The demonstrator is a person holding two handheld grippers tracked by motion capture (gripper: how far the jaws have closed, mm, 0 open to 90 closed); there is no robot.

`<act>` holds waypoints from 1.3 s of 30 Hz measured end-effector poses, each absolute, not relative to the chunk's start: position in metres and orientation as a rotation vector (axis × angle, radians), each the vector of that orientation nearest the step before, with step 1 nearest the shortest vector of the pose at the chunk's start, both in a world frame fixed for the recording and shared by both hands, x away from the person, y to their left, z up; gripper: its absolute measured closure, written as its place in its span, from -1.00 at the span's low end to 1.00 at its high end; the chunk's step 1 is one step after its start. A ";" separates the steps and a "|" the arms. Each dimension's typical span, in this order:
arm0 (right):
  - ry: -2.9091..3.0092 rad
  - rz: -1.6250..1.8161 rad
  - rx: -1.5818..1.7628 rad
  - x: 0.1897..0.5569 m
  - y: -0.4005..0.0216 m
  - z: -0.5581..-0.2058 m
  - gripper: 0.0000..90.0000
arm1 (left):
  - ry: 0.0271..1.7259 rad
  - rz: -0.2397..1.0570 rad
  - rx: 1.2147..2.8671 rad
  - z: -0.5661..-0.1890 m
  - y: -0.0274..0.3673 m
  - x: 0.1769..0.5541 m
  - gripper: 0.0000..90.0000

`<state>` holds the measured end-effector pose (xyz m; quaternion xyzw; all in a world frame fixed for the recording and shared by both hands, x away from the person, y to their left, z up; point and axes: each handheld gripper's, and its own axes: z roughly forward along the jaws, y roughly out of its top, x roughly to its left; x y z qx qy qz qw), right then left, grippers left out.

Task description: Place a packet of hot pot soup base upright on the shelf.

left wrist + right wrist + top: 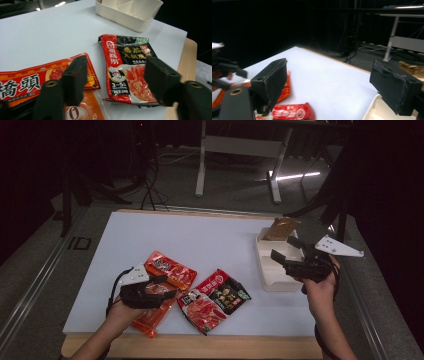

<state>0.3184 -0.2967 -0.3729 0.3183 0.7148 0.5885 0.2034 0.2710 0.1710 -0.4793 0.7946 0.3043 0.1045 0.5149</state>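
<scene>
White tabletop (200, 240) with a wood edge along the near side, dark room around it, a white-legged desk frame (240, 150) on the floor beyond.

Cream divided tray (272, 262) sits at the right side of the tabletop, near the far right corner. 1 brown pouch (281, 228) stands tilted in its far compartment; the near compartments look bare, though the right gripper covers part of them in the high view. In the left gripper view the tray (130, 12) shows several dividers, contents not readable there.

3 flat packets lie on the near half of the tabletop, well apart from the tray: a red-and-black soup-base packet (214, 300) near centre, a red packet (169, 269) just left of it, and an orange packet (155, 319) under the left gripper, partly overlapped by the red one. In the left gripper view the red-and-black packet (128, 67) lies between the jaws' line of sight, printed side up.

Left gripper (150, 292) hovers over the red and orange packets, jaws apart, nothing between them. Right gripper (292, 255) is held over the tray's near right part, jaws wide apart, nothing clamped. In the right gripper view the tray rim (372, 110) sits just below the right-hand jaw.
</scene>
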 end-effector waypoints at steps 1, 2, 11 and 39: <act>2.003 1.635 0.884 0.315 -0.295 -0.374 -0.67 | 0.729 0.256 1.917 -0.479 0.170 0.271 -0.11; 2.005 1.625 0.875 0.311 -0.294 -0.375 -0.67 | 0.728 0.256 1.925 -0.479 0.169 0.272 -0.03; 2.004 1.679 0.903 0.281 -0.286 -0.389 -0.69 | 0.755 0.315 2.068 -0.482 0.154 0.279 0.57; 2.106 1.695 0.914 0.252 -0.277 -0.416 -0.68 | 0.791 0.213 2.431 -0.522 0.113 0.304 1.00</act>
